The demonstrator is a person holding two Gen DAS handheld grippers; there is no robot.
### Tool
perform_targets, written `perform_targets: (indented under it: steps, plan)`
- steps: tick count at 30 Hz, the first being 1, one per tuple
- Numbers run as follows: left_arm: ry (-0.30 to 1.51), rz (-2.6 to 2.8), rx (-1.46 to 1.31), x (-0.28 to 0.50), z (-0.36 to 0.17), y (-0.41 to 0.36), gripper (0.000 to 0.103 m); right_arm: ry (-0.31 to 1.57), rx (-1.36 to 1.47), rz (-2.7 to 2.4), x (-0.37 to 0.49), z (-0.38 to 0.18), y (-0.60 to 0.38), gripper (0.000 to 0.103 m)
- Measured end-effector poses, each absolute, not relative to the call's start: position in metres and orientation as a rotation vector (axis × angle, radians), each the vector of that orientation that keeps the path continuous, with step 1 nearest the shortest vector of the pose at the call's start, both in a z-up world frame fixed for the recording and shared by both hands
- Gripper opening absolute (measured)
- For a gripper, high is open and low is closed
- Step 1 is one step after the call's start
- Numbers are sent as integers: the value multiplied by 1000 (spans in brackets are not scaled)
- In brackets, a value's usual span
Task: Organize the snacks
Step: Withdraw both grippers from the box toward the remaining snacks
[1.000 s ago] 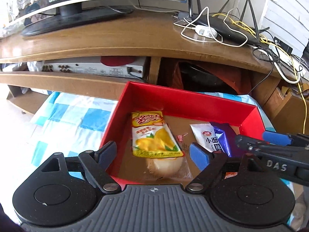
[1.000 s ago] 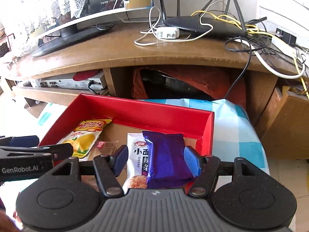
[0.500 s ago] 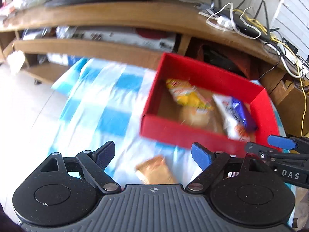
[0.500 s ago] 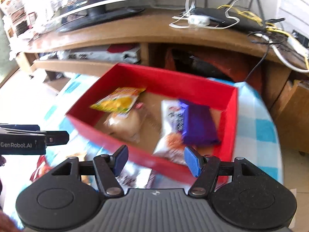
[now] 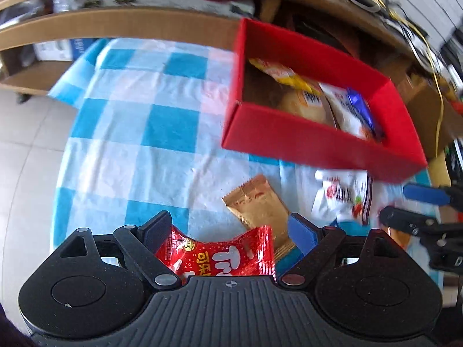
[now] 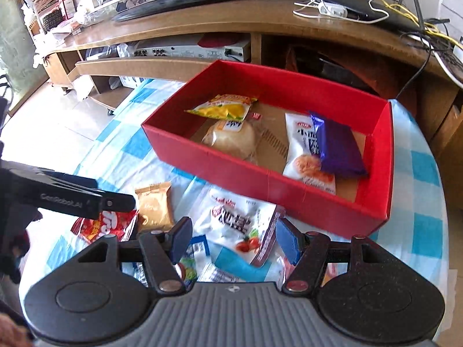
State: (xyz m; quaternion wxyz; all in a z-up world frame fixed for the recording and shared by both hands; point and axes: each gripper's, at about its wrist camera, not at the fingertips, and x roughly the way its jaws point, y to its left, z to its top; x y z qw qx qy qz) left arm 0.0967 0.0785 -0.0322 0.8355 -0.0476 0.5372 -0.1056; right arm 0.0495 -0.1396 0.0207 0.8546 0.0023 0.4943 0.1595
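A red box [image 6: 260,173] [image 5: 312,141] on the blue checked cloth holds a yellow packet [image 6: 222,108], a round bun [image 6: 231,140], a white packet [image 6: 303,153] and a purple packet [image 6: 337,147]. My left gripper [image 5: 228,228] is open, with a red packet [image 5: 222,260] lying between its fingers and a gold packet [image 5: 257,208] just ahead. My right gripper [image 6: 234,238] is open above a white packet with red print [image 6: 240,222]. The left gripper also shows in the right wrist view [image 6: 72,196].
More small packets [image 6: 199,263] lie under my right gripper at the cloth's near edge. A wooden TV stand [image 6: 231,23] with a monitor, router and cables stands behind the box. Tiled floor [image 5: 26,159] lies left of the table.
Both grippers have pulled back from over the red box and dropped toward the loose packets in front of it. The red packet now lies between my left fingers.
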Motion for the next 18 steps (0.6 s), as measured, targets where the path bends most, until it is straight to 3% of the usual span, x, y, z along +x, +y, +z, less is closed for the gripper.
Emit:
perform_targets:
  steps: [12, 18]
  plan:
    - [1268, -379, 58, 37, -37, 69, 93, 1069, 23, 349, 39, 19, -140, 79]
    - [1158, -361, 187, 20, -20, 56, 94, 1073, 22, 370, 34, 21, -139, 79]
